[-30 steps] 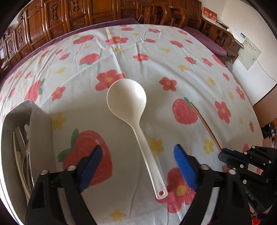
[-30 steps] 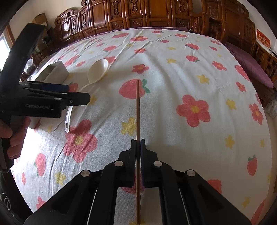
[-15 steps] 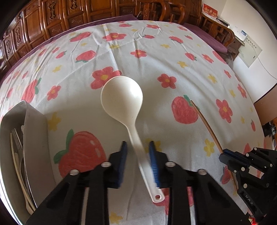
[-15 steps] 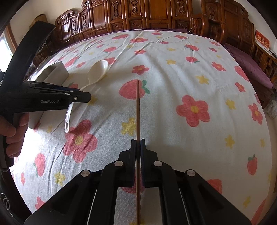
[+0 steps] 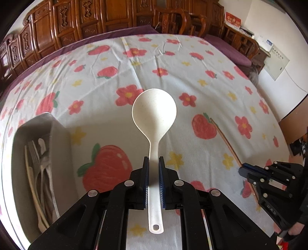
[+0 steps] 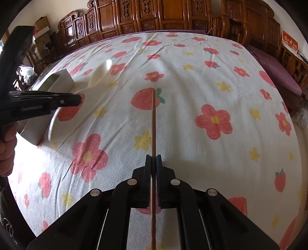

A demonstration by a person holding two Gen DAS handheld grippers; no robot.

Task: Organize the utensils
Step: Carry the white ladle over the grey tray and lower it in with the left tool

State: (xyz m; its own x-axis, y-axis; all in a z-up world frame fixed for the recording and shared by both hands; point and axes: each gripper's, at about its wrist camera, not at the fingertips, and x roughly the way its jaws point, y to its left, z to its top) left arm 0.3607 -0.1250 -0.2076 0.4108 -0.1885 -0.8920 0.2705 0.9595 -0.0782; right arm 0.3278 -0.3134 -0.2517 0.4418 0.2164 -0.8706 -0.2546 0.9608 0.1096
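My left gripper (image 5: 153, 160) is shut on the handle of a white plastic ladle (image 5: 154, 113) and holds it above the flowered tablecloth, bowl pointing away. The ladle shows blurred in the right wrist view (image 6: 100, 74), with the left gripper (image 6: 78, 100) beside it. My right gripper (image 6: 153, 158) is shut on a thin brown chopstick (image 6: 153, 119) that points forward over the cloth. In the left wrist view the chopstick (image 5: 227, 144) and right gripper (image 5: 242, 170) are at the right. A metal utensil tray (image 5: 57, 134) at the left holds forks, spoons and pale chopsticks.
The table is covered by a white cloth with strawberries and flowers (image 5: 173, 63). Carved wooden cabinets (image 6: 154, 15) and chairs stand behind it. The tray also shows in the right wrist view (image 6: 57, 80) at the left.
My left gripper closed on the ladle handle and lifted the ladle off the cloth. My right gripper stayed shut on the chopstick, nearly still.
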